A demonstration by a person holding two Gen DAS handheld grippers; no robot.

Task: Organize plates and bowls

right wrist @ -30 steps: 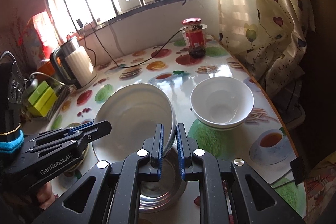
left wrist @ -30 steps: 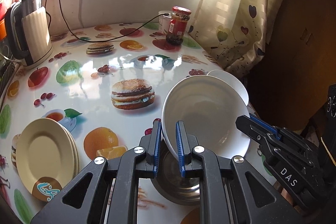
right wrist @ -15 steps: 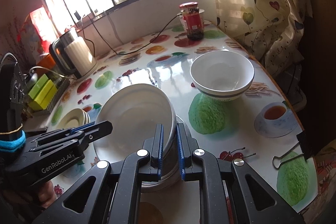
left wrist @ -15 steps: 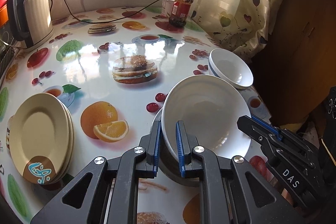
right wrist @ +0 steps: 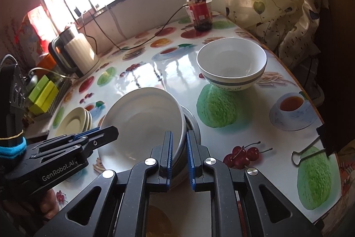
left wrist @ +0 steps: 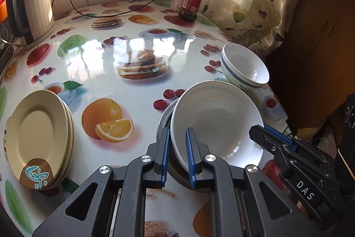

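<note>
A white deep plate (left wrist: 218, 119) (right wrist: 142, 119) lies in a steel bowl (left wrist: 163, 117) (right wrist: 192, 123) near the table's front edge. My left gripper (left wrist: 177, 148) is shut on the plate's near-left rim. My right gripper (right wrist: 179, 152) is shut on its near-right rim; it also shows in the left wrist view (left wrist: 261, 132). A white bowl with a blue band (left wrist: 244, 69) (right wrist: 231, 63) stands behind to the right. A stack of cream plates (left wrist: 38, 137) (right wrist: 74, 121) lies at the left.
An electric kettle (left wrist: 31, 8) (right wrist: 73, 52) and its cable are at the back left. A red-lidded jar (left wrist: 192, 1) (right wrist: 199, 11) stands at the back by the curtain. A binder clip (right wrist: 310, 148) sits on the right table edge. Green boxes (right wrist: 43, 92) are at the far left.
Both grippers have lowered the white plate onto the steel bowl. The cameras dropped and pulled back, so the banded bowl and the table's far side show more.
</note>
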